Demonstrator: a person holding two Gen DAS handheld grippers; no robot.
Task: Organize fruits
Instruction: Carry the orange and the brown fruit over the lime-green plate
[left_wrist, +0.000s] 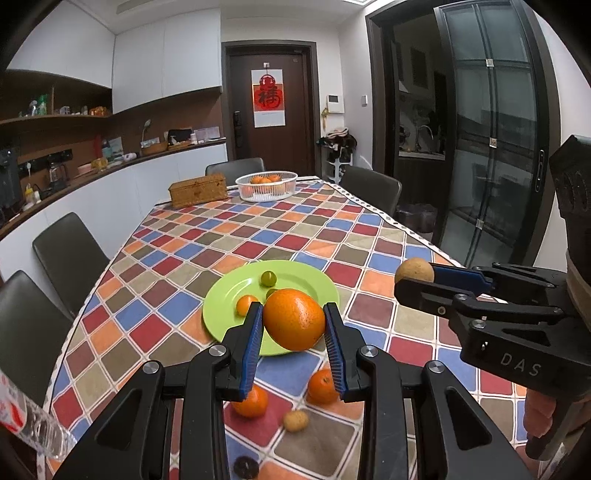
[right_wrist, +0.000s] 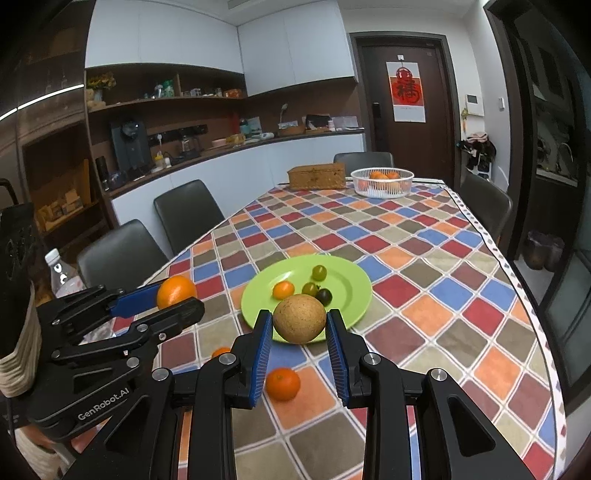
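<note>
My left gripper (left_wrist: 294, 319) is shut on a large orange (left_wrist: 294, 319), held above the near rim of a green plate (left_wrist: 236, 295). My right gripper (right_wrist: 299, 325) is shut on a round brown fruit (right_wrist: 299, 325), held above the plate's (right_wrist: 351, 291) near edge. Each gripper shows in the other's view: the right one (left_wrist: 415, 276) and the left one (right_wrist: 177, 293). The plate holds a small orange tomato (right_wrist: 283, 290), two green ones (right_wrist: 319, 272) and a dark one (right_wrist: 324, 295). Two tangerines (left_wrist: 323, 386) and a small brown fruit (left_wrist: 295, 421) lie on the cloth below.
A checked tablecloth (right_wrist: 424, 258) covers the table. A white basket (right_wrist: 382, 182) of oranges and a wicker box (right_wrist: 317, 176) stand at the far end. Dark chairs (right_wrist: 184, 218) line the sides. A plastic bottle (right_wrist: 62, 275) stands at the left. A dark round fruit (left_wrist: 245, 467) lies near the front edge.
</note>
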